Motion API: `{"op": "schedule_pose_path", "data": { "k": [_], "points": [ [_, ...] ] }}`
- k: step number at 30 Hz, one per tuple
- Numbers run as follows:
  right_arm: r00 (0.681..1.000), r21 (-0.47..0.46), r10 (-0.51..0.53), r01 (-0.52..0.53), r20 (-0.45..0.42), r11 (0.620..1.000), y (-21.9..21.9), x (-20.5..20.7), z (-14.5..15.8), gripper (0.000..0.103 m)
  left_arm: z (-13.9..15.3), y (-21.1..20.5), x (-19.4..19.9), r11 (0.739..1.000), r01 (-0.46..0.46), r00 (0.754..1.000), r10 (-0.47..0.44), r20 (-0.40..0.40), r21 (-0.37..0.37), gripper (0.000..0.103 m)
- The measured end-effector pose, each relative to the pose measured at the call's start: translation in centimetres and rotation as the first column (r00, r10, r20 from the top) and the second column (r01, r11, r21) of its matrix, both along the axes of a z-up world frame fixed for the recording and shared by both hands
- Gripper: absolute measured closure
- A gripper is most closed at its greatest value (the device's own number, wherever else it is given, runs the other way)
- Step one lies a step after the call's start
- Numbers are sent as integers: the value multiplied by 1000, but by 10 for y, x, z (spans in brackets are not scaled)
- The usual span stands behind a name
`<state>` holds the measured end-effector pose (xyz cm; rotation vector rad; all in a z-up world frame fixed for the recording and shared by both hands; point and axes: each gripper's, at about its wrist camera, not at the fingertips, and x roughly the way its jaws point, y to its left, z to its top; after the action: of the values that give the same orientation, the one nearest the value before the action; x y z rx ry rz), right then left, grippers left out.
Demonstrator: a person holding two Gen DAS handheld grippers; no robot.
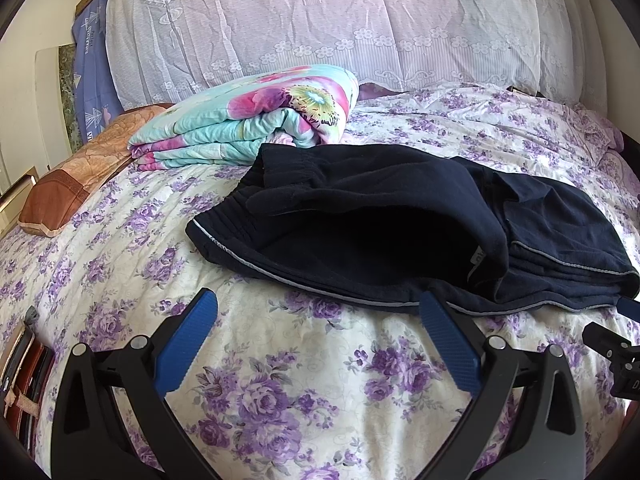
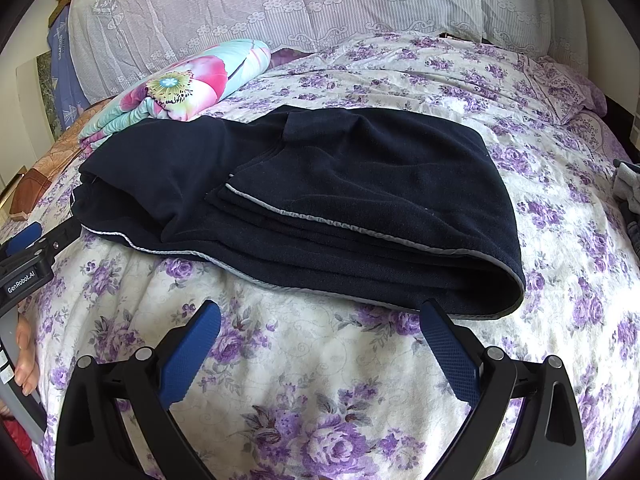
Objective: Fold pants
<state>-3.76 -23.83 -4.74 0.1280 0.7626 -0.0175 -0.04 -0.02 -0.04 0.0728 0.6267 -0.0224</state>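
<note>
Dark navy pants [image 1: 400,216] with a grey side stripe lie folded over in loose layers on the floral bed. The waistband end is at the left, near the quilt. They also show in the right wrist view [image 2: 320,184], with the folded edge at the right front. My left gripper [image 1: 318,312] is open and empty, its blue pads just in front of the pants' near edge. My right gripper [image 2: 320,320] is open and empty, likewise just short of the near edge. Each gripper shows in the other's view, the right one [image 1: 616,332] and the left one [image 2: 28,248].
A folded floral quilt [image 1: 248,128] lies behind the pants at the left, next to an orange-brown pillow [image 1: 72,184]. A lace-covered headboard [image 1: 320,20] stands at the back. The purple-flowered bedsheet [image 1: 280,360] spreads in front. Grey clothes [image 2: 628,192] lie at the right edge.
</note>
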Motion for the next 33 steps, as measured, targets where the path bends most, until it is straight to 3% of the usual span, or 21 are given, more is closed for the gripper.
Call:
{"op": "schedule_pose_path", "data": {
  "k": [4, 8, 10, 11, 12, 13, 18, 21, 24, 26, 28, 29, 31, 33],
  "points": [
    [1000, -1, -2, 2, -3, 1000, 0, 1, 0, 3, -2, 0, 2, 1000, 9, 1000, -9, -17, 2, 4],
    [999, -12, -2, 2, -44, 1000, 0, 5, -7, 3, -19, -9, 11, 999, 27, 996, -25, -85, 18, 4],
    [998, -18, -2, 1, -60, 1000, 1, 6, -9, 3, -28, -8, 18, 999, 32, 987, -28, -158, 26, 4],
    [998, -19, -2, 1, -63, 1000, 1, 7, -9, 3, -36, -7, 25, 999, 34, 972, -26, -233, 29, 4],
    [997, -19, -3, 1, -71, 1000, 1, 7, -10, 3, -41, -6, 29, 999, 35, 975, -26, -222, 35, 4],
    [997, -20, -1, 0, -82, 1000, 1, 8, -12, 3, -49, -4, 35, 999, 35, 964, -24, -266, 35, 4],
    [991, -77, 24, -35, -135, 996, 9, 9, -18, 3, -60, -12, 33, 985, 39, 966, 5, -258, 166, 4],
    [986, -57, 85, -94, -144, 994, 5, 1, -17, 3, -59, -7, 32, 986, 43, 963, 2, -269, 160, 4],
    [980, 51, 155, -149, -122, 987, -15, -9, -12, 3, -56, -2, 31, 992, 67, 961, -34, -275, 111, 4],
    [986, 200, 147, -129, -80, 971, -39, -15, -9, 3, -51, 6, 35, 997, 79, 959, -72, -275, 15, 4],
    [993, 399, 116, -92, -37, 912, -67, -15, -11, 3, -48, 12, 39, 992, 82, 957, -104, -270, -91, 4],
    [994, 454, 102, -76, -34, 888, -76, -13, -12, 3, -45, 20, 43, 986, 75, 958, -113, -263, -149, 4],
    [996, 497, 81, -51, -39, 866, -86, -7, -13, 3, -43, 30, 52, 972, 45, 961, -106, -257, -232, 4],
    [997, 483, 53, -23, -49, 875, -91, 1, -10, 3, -42, 34, 61, 959, 35, 959, -111, -260, -282, 4]
  ]
}}
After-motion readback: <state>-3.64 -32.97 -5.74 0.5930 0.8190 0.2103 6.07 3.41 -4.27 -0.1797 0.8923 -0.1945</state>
